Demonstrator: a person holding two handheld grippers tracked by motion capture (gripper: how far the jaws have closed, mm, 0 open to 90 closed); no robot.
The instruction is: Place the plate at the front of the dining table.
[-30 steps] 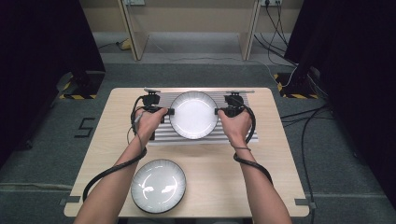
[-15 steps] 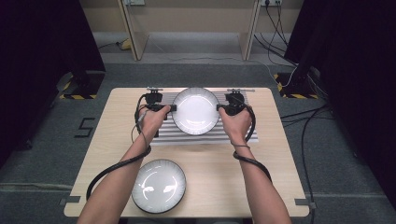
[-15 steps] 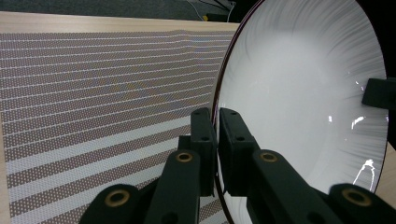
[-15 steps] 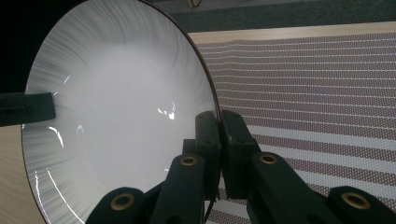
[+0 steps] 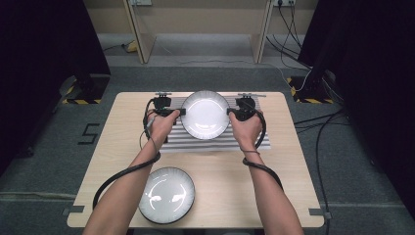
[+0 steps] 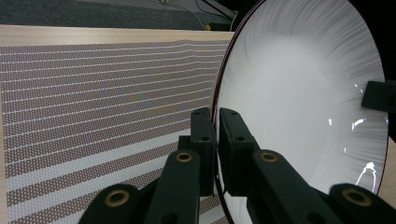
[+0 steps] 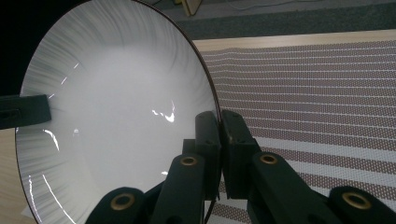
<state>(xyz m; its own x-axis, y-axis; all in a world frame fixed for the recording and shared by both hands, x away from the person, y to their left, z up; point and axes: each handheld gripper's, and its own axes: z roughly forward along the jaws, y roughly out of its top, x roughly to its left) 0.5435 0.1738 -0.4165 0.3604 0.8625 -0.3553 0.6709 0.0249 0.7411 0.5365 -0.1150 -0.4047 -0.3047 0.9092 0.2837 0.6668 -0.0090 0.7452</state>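
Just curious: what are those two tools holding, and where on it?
A white plate, pinched at opposite edges of its rim: left tool, right tool.

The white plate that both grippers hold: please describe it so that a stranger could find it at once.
On the wooden table, look at the far half, where a grey striped mat lies. The round white ribbed plate is above that mat, pinched at opposite rims by the left gripper and the right gripper. The other plate lies alone at the near edge.
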